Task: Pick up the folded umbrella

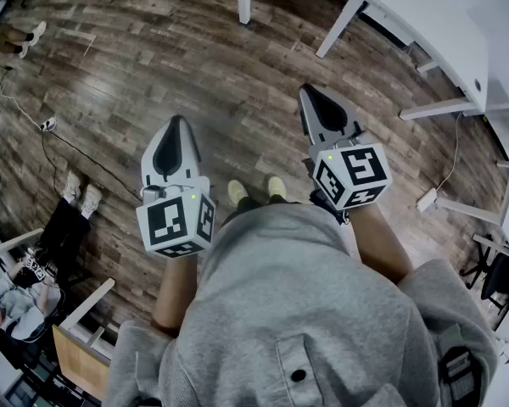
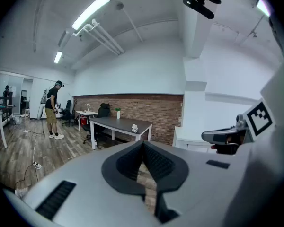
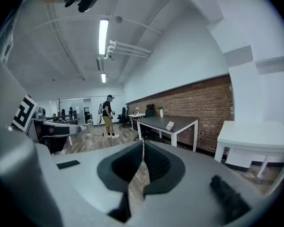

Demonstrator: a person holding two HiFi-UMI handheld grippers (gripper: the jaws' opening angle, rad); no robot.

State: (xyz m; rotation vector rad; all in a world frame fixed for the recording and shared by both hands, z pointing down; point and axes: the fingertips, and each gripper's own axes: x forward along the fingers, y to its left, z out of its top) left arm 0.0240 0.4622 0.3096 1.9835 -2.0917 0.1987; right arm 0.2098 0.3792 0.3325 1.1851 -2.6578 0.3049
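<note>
Both clenched on nothing, left claw [image 2: 143, 144], right claw [image 3: 143, 144], over wood floor [image 1: 195, 58]

An office: desks [image 3: 185, 121], swivel chairs [image 2: 103, 110], brick wall [image 3: 203, 100].

Streaked dark-brown wooden plank floor [image 1: 195, 49]; red-brown brick wall [image 3: 203, 98]; plain grey fabric sweatshirt [image 1: 305, 312]; black-and-white square-patterned marker cubes [image 1: 176, 223]; pale yellow shoes [image 1: 237, 192]; white-topped desk [image 1: 441, 15].
</note>
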